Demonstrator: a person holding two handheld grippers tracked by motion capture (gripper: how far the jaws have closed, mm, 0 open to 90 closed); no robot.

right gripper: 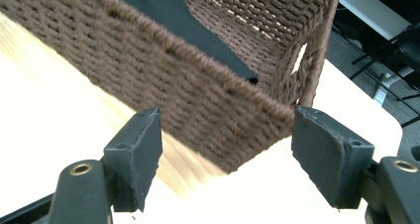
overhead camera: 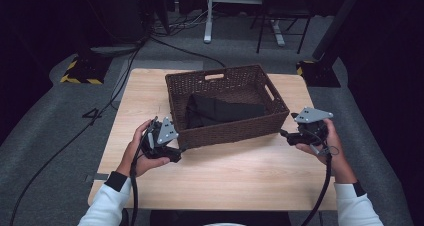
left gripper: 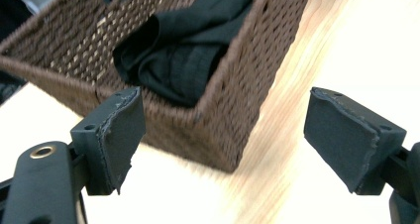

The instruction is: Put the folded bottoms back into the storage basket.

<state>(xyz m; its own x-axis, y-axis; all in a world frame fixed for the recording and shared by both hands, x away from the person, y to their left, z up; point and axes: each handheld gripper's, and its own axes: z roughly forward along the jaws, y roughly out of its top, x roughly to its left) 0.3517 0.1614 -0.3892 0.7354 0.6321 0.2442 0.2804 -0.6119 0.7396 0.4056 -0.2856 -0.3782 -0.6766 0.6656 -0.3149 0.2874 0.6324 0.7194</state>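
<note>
On the desk (overhead camera: pixel 150 93): wicker basket (overhead camera: pixel 227 128) with black garment (overhead camera: pixel 220 111) inside | left claw (overhead camera: pixel 181 148) and right claw (overhead camera: pixel 283 133) both spread, empty, flanking its near corners | you should approach level and seat pads squarely on the walls.

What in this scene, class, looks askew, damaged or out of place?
The wicker basket sits slightly askew on the table, its sides not square with the table's edges. The black cloth inside lies bunched rather than neatly folded. The pad edges on the left tongs look frayed. Nothing is spilled.
</note>
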